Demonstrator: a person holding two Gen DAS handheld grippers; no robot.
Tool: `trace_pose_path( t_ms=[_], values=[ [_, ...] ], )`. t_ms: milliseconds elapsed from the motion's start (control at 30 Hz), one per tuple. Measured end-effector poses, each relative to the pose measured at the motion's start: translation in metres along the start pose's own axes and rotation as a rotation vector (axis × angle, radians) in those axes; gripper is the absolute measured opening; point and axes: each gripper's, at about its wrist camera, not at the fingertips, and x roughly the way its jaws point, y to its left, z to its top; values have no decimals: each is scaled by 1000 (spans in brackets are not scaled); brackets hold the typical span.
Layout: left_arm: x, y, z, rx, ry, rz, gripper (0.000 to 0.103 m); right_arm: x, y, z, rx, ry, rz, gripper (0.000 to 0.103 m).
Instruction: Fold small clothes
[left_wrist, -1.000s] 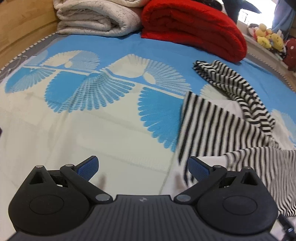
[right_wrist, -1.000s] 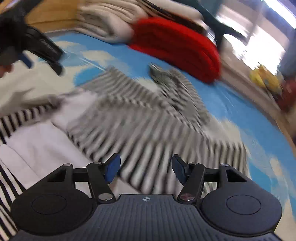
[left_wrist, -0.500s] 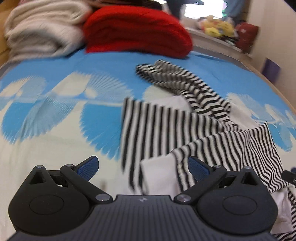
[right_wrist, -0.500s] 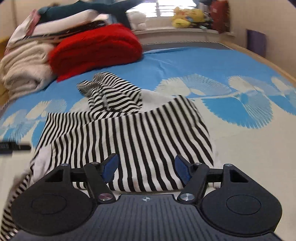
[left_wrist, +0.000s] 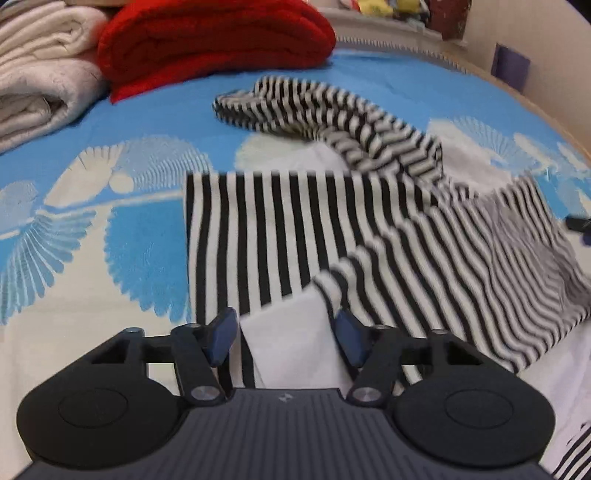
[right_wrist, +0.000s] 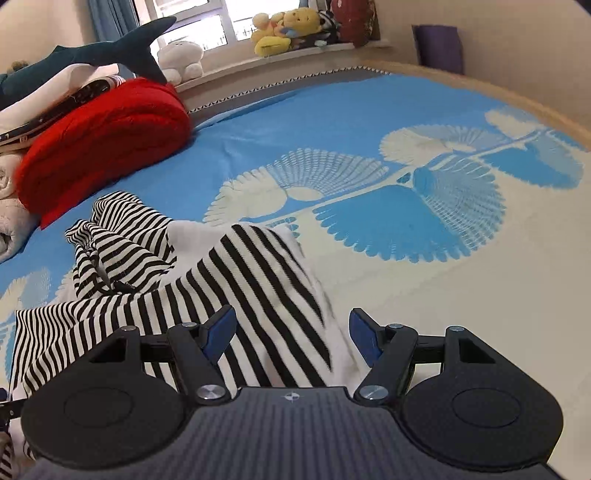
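A black-and-white striped garment lies crumpled on the blue and cream bedspread, with a white inner side showing. My left gripper is open, its blue pads on either side of a white and striped edge of the garment near its left front corner. In the right wrist view the garment lies under my right gripper, which is open over the striped cloth's right edge. A bunched sleeve lies beyond.
A red folded blanket and cream folded blankets sit at the far side of the bed. A toy shark and plush toys sit on the window sill. The wooden bed edge runs along the right.
Both grippers have swung over the garment and come down close to its edges. The left jaws have narrowed. The garment is more spread out than a second ago.
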Motion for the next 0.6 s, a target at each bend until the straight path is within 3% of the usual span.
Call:
trace_pose_path(
  t_ms=[133, 300, 333, 367, 400, 433, 467, 600],
  values=[
    [4, 4, 11, -3, 8, 15, 84, 36, 15, 13, -84, -9, -34, 72],
    [23, -4, 11, 37, 34, 20, 85, 67, 13, 24, -48, 3, 4, 74],
    [25, -7, 10, 56, 32, 12, 77, 70, 12, 23, -46, -2, 16, 64],
    [26, -11, 8, 73, 25, 4, 46, 72, 12, 23, -51, -10, 23, 27],
    [25, -14, 8, 89, 18, -19, 27, 75, 13, 23, -68, -3, 29, 14],
    [22, -16, 9, 91, 15, -53, 9, 74, 13, 25, -68, -4, 31, 13],
    [17, -19, 11, 88, 4, -58, 8, 71, 13, 28, -63, -15, 33, 7],
    [-14, -18, 29, 108, -68, -108, 8, 55, 2, 42, -28, -20, 63, 6]
  ],
)
